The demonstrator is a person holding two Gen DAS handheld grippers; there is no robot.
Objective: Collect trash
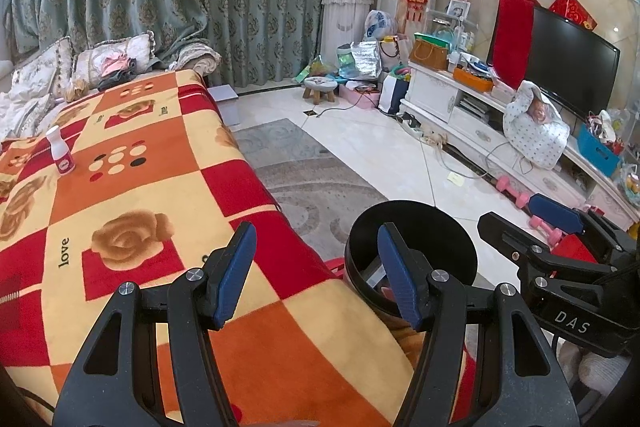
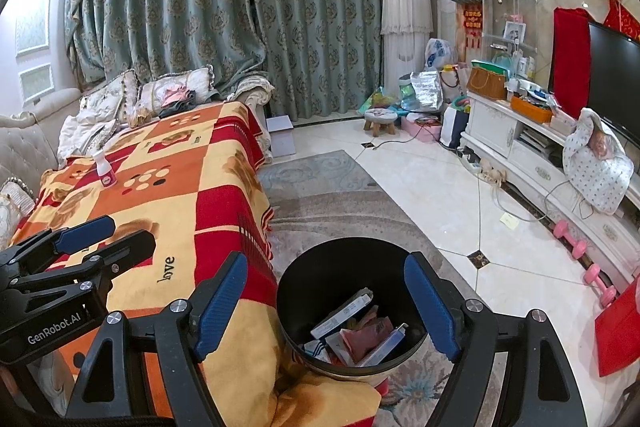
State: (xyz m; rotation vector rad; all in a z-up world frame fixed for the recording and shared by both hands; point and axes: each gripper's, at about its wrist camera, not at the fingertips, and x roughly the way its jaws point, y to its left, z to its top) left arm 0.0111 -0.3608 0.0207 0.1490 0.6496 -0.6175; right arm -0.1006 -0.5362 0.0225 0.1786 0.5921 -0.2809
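Heavy green patterned curtains (image 2: 224,27) close off the far wall of this living room, and a white television cabinet (image 2: 532,163) runs along the right side over pale tiles.

Largest thing near me is the sofa under a red, orange and cream checked blanket with rose prints (image 1: 132,195); it fills the left of both views. Just off its near right edge, on the grey rug (image 2: 320,195), stands the round black plastic waste bin (image 2: 296,291), already holding flattened cartons and wrappers (image 2: 360,331). Smallest, and the only trash I can see outside the bin, is a white plastic bottle with a pink label (image 1: 60,151), upright near the blanket's far left edge, well apart from both tools.

My left gripper (image 1: 316,275) hangs over the blanket's near right edge, jaws moderately apart with nothing between them. My right gripper (image 2: 328,307) sits above the bin, jaws wide and empty, framing its opening.

I judge this as a pause between pickups: nothing is in hand, and the bottle is the next target. Reaching it calls for a long stretch across the blanket with the left gripper, jaws astride the bottle's body, closing gently so it does not tip on the soft cloth, then carrying it back to the bin.
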